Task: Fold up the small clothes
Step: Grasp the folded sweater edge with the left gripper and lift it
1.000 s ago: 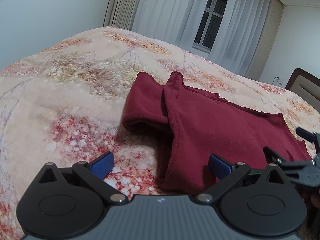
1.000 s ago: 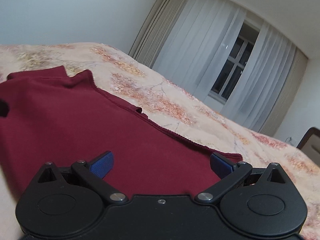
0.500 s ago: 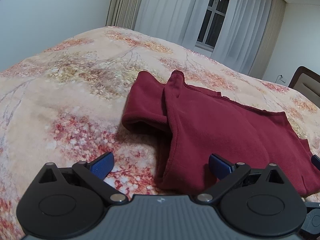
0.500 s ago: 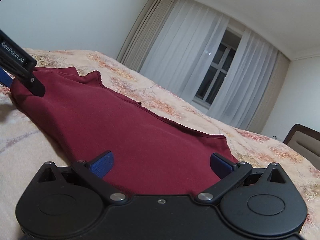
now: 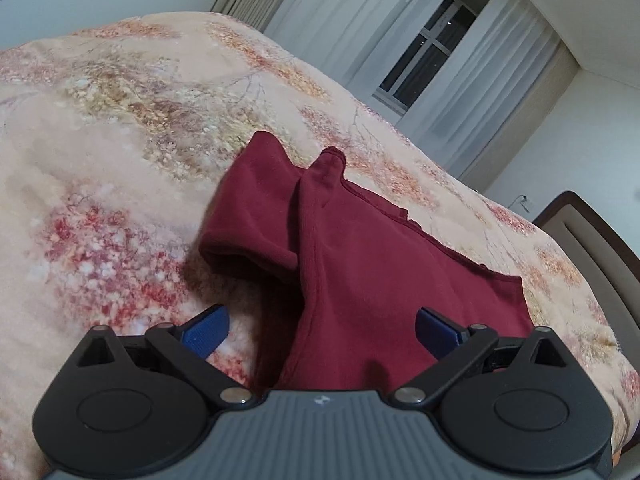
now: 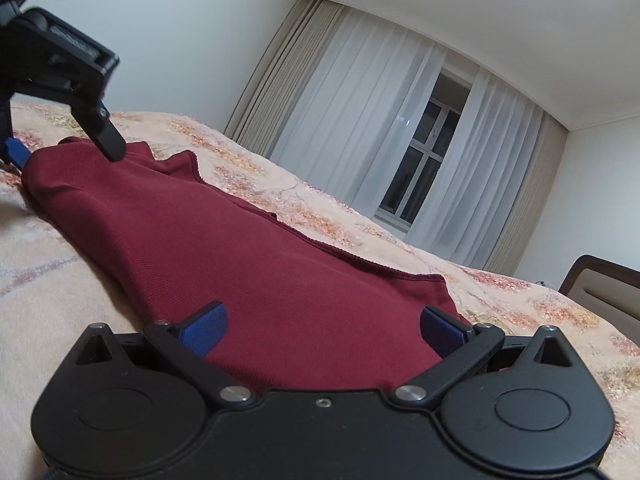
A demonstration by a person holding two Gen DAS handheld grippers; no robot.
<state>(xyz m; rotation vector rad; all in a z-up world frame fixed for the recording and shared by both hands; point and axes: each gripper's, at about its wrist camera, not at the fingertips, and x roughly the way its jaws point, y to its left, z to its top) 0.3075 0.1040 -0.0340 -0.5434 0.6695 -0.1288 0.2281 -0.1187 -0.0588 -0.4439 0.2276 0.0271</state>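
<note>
A dark red shirt [image 5: 360,280] lies on the floral bedspread, folded lengthwise, with one short sleeve [image 5: 248,224] sticking out to the left. My left gripper [image 5: 320,328] is open and empty, hovering over the shirt's near left edge. My right gripper [image 6: 320,328] is open and empty, low over the shirt's [image 6: 240,256] near hem end. The left gripper also shows in the right wrist view [image 6: 60,92] at the far left, above the shirt's far end.
The floral bedspread [image 5: 100,160] spreads all around the shirt. A headboard [image 5: 592,240] stands at the right. Curtains and a window [image 6: 420,168] are behind the bed.
Both grippers have tilted and drawn back a little from the shirt. The left gripper has come into the right wrist view at the far left. The shirt has not moved.
</note>
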